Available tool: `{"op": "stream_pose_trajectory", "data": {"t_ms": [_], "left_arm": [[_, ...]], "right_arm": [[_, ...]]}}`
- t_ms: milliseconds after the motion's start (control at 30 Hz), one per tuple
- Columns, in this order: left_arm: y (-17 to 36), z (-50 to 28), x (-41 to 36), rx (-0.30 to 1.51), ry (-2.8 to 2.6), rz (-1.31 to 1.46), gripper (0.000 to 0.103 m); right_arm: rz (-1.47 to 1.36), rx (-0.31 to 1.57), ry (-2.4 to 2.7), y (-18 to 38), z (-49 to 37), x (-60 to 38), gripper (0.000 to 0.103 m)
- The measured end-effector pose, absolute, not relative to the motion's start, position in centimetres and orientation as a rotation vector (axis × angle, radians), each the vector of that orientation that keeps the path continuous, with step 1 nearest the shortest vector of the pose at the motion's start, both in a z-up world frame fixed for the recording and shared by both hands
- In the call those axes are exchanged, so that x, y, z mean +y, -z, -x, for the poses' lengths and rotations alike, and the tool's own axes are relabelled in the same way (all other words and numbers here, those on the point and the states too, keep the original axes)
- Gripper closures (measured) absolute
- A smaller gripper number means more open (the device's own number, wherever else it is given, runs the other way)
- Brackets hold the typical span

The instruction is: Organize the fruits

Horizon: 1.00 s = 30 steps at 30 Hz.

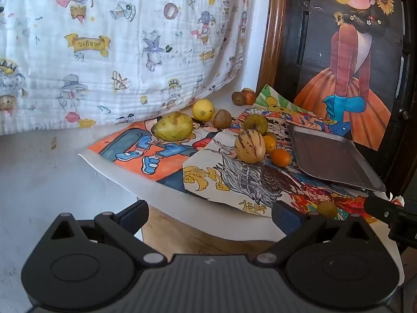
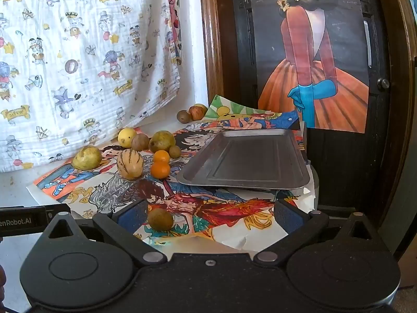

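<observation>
Fruit: all loose on the drawings, none on the tray point(image 2: 245, 161) yet; sorting looks not yet started.
Tray: dark metal, shallow, empty; sits tilted on crumpled drawings point(image 2: 182, 203), far edge against the door poster point(image 2: 312, 78).
Nearest fruit: small brown-green fruit point(image 2: 160, 219) just in front of the tray's near-left corner, between the right gripper point(image 2: 208, 216) fingers but closer to the left finger, not touched.
Oranges: two small oranges point(image 2: 160, 165) touching each other, just left of the tray.
Striped melon: pale striped fruit point(image 2: 129, 164) left of the oranges, near the tray.
Green pear: round green fruit point(image 2: 162, 140) behind the oranges, small brown one point(image 2: 175, 151) touching it on the tray side.
Far cluster: lemon point(image 2: 127, 137), brown fruit point(image 2: 140, 142) and yellow mango point(image 2: 86, 157), well left of the tray.
Back pair: two brownish fruits point(image 2: 190, 114) behind the tray's far-left corner, by the wall.
Right gripper: jaws fully spread, holding nothing.
Left gripper point(image 1: 208, 214): jaws fully spread, holding nothing, off the table edge, well left of the tray.
Risk 1: off-centre close on the nearest fruit likely nudges it, and round fruit rolls on wrinkled paper.
Risk 2: tray rests on loose paper, so dropping fruit in could rock it or let fruit roll to the low side.
Risk 3: dragging paper with a finger would shift the whole pile, and fruit near the table edge could fall.
Risk 4: oranges touch, so grabbing one probably bumps the other.
</observation>
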<state>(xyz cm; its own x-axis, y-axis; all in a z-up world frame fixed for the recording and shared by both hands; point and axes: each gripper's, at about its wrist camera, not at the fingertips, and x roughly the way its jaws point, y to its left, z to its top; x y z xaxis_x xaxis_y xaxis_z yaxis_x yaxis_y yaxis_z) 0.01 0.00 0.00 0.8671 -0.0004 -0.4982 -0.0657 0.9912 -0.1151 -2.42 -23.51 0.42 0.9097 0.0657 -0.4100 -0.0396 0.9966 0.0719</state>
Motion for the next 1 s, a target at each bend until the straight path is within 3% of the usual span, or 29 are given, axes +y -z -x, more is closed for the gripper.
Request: {"op": "stream_pose_trajectory", "data": {"t_ms": [1000], "left_arm": [[-0.03, 0.00, 0.00, 0.526, -0.032, 0.131, 0.000]], "right_arm": [[-0.062, 0.429, -0.054, -0.31, 2.38, -23.51, 0.000]]}}
